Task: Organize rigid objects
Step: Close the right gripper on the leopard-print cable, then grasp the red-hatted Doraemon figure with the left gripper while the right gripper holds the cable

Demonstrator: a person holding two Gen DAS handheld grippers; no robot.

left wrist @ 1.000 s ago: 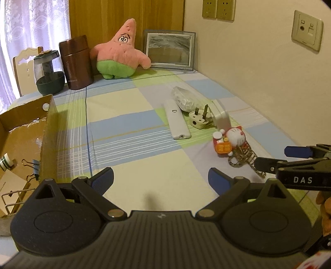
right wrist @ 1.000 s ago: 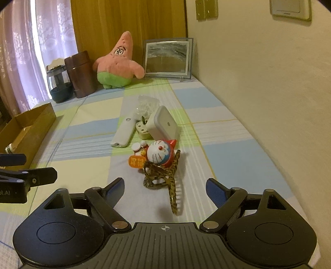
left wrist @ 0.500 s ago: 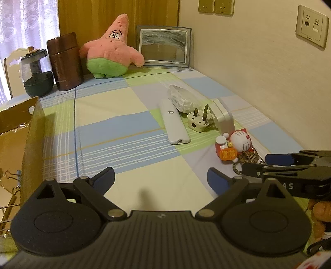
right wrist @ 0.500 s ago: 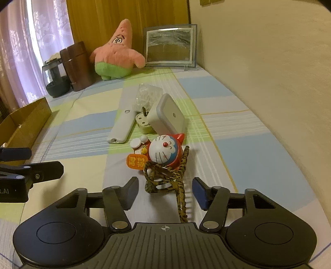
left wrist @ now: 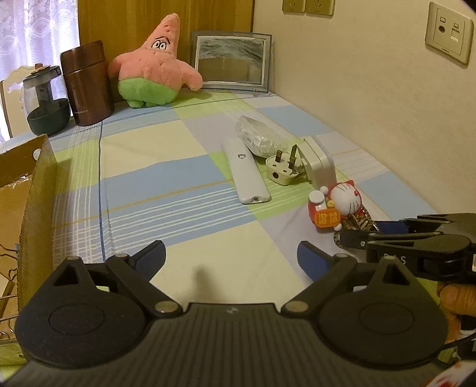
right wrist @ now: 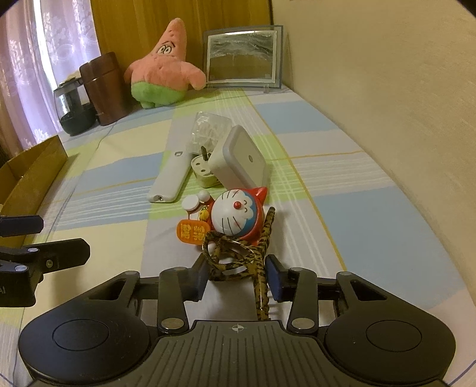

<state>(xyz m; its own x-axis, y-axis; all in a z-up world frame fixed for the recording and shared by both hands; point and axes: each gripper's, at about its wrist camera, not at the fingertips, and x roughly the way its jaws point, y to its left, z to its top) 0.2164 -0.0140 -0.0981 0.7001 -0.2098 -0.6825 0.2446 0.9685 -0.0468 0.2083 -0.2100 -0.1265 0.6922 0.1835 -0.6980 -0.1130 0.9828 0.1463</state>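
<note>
Right wrist: right gripper (right wrist: 236,275) has just been closing, jaws now hugging the leopard strap (right wrist: 238,262) just in front of the Doraemon charm (right wrist: 236,215). Strap looks limp and light, charm rigid; grab the bunched loops. Left gripper (left wrist: 232,256) is wide open, empty.

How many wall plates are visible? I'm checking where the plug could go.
3: a double socket plate at the top above the picture frame, and a larger plate at upper right. Others may be hidden.
</note>
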